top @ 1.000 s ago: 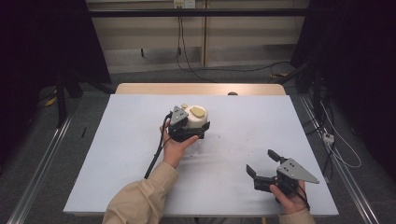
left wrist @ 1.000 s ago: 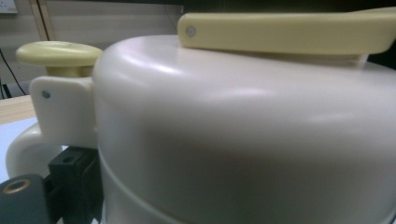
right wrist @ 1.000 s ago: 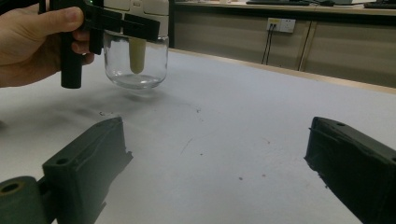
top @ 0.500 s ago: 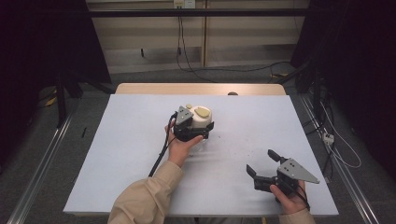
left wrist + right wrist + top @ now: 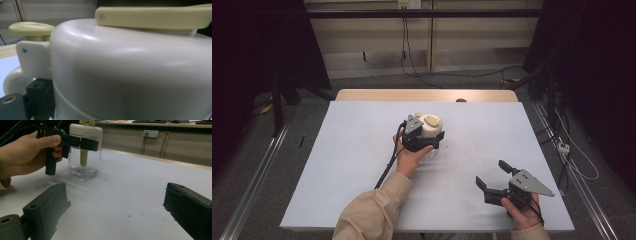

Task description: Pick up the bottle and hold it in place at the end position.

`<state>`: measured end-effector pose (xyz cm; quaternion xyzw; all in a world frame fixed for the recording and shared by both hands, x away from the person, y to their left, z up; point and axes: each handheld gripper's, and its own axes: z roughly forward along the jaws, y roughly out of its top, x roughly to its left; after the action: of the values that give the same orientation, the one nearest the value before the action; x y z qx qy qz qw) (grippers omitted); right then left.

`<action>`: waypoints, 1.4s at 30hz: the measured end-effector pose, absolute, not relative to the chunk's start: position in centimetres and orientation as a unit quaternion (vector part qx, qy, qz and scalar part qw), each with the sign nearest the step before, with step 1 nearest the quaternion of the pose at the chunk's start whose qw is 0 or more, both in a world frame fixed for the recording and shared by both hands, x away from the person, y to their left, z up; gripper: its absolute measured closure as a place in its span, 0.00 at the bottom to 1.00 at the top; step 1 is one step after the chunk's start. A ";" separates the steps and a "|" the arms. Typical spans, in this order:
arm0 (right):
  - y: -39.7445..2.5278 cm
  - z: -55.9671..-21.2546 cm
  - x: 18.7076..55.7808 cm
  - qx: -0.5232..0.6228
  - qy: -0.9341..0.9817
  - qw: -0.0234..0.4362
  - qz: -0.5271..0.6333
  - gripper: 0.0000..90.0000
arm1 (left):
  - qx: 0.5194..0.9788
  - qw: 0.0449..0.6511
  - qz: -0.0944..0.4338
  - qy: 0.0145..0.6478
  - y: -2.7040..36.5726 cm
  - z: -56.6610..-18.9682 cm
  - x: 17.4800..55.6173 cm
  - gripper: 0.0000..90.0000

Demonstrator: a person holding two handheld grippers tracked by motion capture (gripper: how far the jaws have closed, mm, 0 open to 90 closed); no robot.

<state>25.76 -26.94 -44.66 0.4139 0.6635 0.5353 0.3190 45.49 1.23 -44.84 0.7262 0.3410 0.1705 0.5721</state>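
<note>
In the high view the right gripper (image 5: 492, 176) rests at about five o'clock on the table (image 5: 337, 165), near the front edge, its black jaws spread wide with nothing between them and a grey three-cornered plate on top. Farther in, near the table's centre, the left gripper (image 5: 424, 142) is clamped on a jar (image 5: 430, 127), which stands upright on the table at about eleven o'clock from the right gripper and well apart from it. The right gripper view shows the jar (image 5: 84, 150) with a clear rounded glass body, a smooth cream plastic top and a pale yellow stem hanging inside; the black jaws grip it around the cream top. The left gripper view shows that glossy cream top (image 5: 130, 72) close up, with a flat pale yellow lever and a round yellow knob. No writing can be read.
</note>
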 end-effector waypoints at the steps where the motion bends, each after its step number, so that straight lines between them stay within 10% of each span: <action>1: -26.9 -44.7 25.8 0.414 0.664 0.319 0.535 0.05 | 0.727 0.572 0.170 0.339 1.2 -44.9 45.5 0.07; 42: -25.3 -44.8 26.7 0.391 0.695 0.289 0.530 0.05 | 0.739 0.569 0.171 0.318 1.6 -45.8 44.1 0.06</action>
<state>26.68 -25.32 -44.81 0.3906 0.6950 0.5300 0.2891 44.11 1.58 -45.75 0.7392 0.3180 0.1708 0.5686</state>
